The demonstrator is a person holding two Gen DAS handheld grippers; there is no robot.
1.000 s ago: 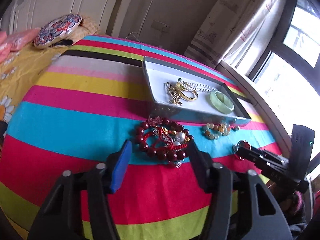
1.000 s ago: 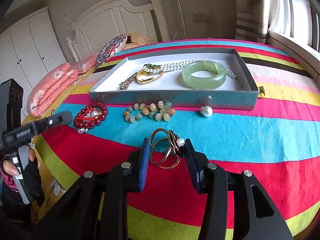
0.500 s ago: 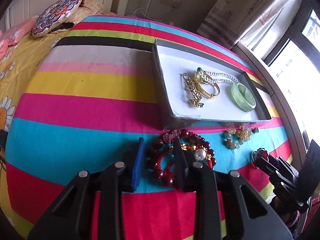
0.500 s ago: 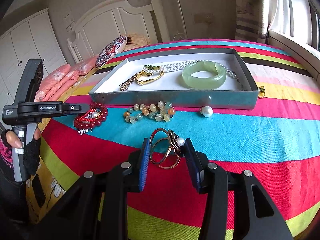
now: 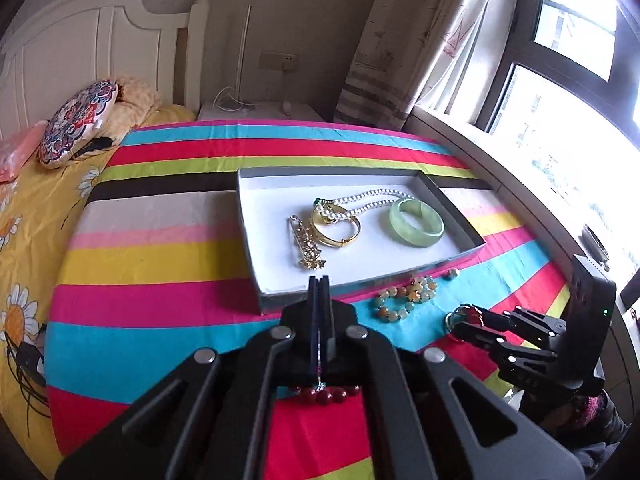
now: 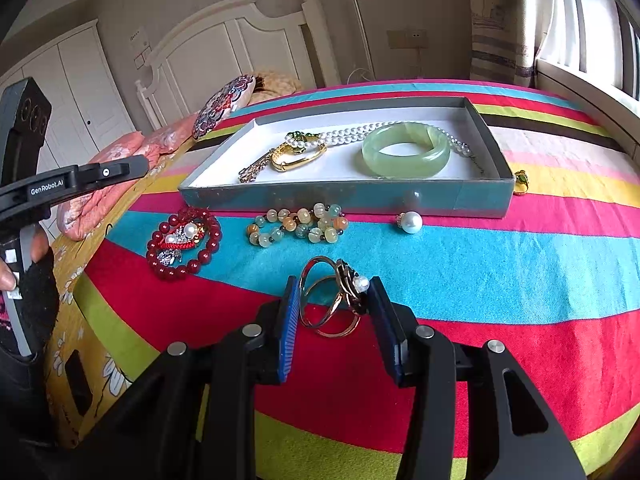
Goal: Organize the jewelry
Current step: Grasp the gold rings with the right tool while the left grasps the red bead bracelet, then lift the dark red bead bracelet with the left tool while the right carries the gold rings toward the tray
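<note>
A grey box [image 5: 276,300] [image 6: 344,200] on the striped bedspread holds a jade bangle [image 5: 416,224] [image 6: 406,156], a gold bangle [image 5: 336,228], a pearl necklace [image 6: 344,134] and a brooch [image 5: 308,248]. In front of it lie a red bead bracelet [image 6: 184,242] [image 5: 324,394], a pastel bead bracelet [image 6: 298,226] [image 5: 406,298] and a loose pearl [image 6: 411,222]. My left gripper [image 5: 319,280] [image 6: 144,166] is shut and hangs above the red bracelet, which rests flat on the cloth. My right gripper [image 6: 334,284] [image 5: 460,320] holds linked gold rings [image 6: 328,304] between its pads.
A small gold ring [image 6: 521,182] lies by the box's right end. A patterned cushion [image 5: 78,124] and pink bedding [image 6: 120,168] sit to the left by the headboard. The window sill [image 5: 500,184] runs along the right. A person's hand [image 6: 8,276] holds the left gripper's handle.
The left gripper's jaws closed from wide apart to fully together, and it rose and rolled; the red bracelet stayed on the cloth. The right gripper and its rings kept still.
</note>
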